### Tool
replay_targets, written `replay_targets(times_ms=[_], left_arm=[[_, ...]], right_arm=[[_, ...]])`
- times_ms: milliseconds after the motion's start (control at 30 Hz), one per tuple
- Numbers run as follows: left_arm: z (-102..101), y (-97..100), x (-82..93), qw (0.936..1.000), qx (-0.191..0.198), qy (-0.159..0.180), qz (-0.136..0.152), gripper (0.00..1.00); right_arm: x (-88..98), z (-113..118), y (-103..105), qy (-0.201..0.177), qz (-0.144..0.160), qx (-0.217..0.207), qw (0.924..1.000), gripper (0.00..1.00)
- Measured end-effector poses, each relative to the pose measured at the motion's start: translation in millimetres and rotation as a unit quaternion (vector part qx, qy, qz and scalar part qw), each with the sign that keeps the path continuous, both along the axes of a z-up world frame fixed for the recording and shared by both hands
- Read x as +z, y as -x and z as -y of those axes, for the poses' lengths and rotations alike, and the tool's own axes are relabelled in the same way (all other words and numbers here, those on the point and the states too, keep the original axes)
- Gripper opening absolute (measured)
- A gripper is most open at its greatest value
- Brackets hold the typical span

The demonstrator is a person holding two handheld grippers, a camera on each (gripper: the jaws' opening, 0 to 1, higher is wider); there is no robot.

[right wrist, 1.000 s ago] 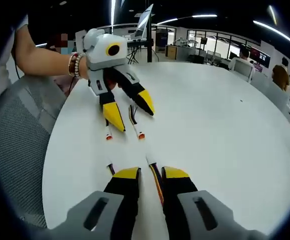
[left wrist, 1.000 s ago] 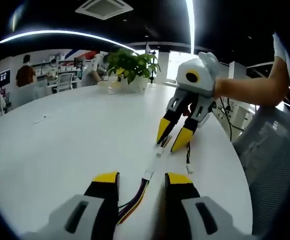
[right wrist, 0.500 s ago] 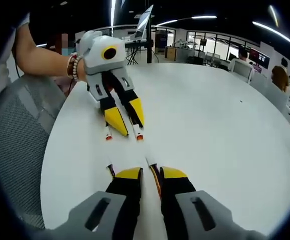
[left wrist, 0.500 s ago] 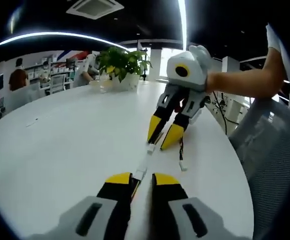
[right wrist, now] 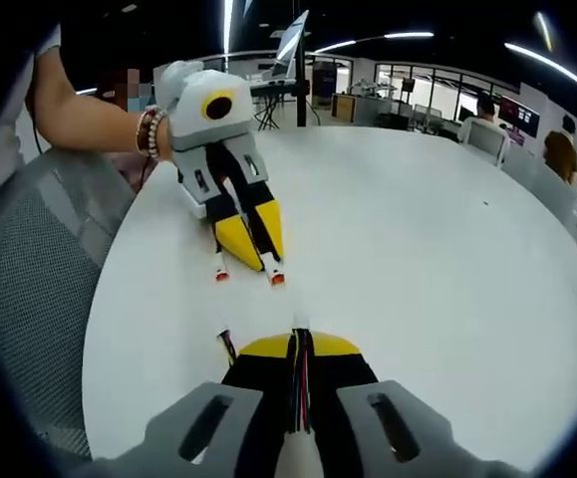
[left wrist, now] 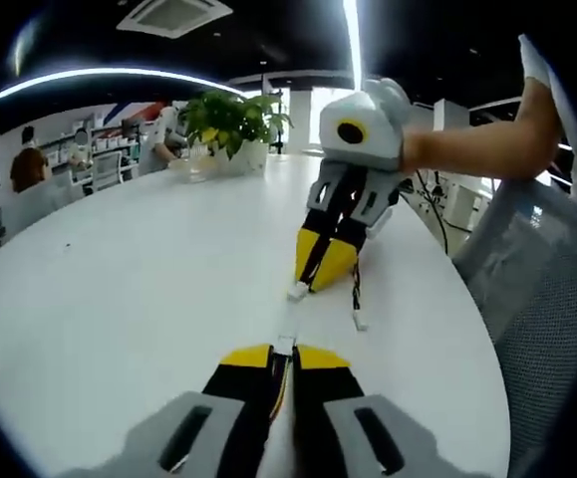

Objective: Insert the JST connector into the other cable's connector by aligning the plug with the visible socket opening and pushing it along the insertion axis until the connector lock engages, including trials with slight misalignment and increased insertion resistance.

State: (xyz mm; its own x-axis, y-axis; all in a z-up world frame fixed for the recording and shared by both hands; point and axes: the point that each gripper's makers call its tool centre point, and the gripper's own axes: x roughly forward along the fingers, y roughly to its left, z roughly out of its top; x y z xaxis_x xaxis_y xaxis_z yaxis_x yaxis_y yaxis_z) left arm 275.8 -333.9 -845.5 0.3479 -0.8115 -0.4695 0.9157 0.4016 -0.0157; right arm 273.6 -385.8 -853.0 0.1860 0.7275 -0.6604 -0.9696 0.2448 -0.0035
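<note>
Now, in the left gripper view, the left gripper [left wrist: 280,355] is clenched on a multicoloured cable [left wrist: 282,373], whose white connector [left wrist: 285,345] juts toward the potted plant [left wrist: 230,124]. Beyond it, the right gripper [left wrist: 321,269] pinches another cable. In the right gripper view, the right gripper [right wrist: 301,347] clamps its wires [right wrist: 299,390], white plug [right wrist: 299,322] ahead on the white table [right wrist: 418,249].
</note>
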Motion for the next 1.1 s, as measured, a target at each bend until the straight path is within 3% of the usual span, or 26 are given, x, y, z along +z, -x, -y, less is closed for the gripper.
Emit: replay_targets(times_ms=[367, 633, 1000, 1100], left_arm=[[-3, 13.7, 10.8, 0.9978, -0.058, -0.031, 0.010, 0.00], [-5, 19.9, 14.6, 0.9943, -0.082, -0.064, 0.024, 0.00], [2, 26.5, 18.5, 0.9918, -0.102, -0.069, 0.032, 0.00], [3, 28.3, 15.3, 0.9894, -0.112, -0.085, 0.038, 0.00]], right_arm=[[16.1, -9, 14, -0.011, -0.008, 0.033, 0.9994, 0.01], [33.3, -28, 25, -0.016, 0.007, 0.069, 0.9974, 0.01], [26.6, -32, 35, 0.005, -0.008, 0.088, 0.9961, 0.01], [25.4, -31, 35, 0.009, -0.008, 0.089, 0.9959, 0.01]])
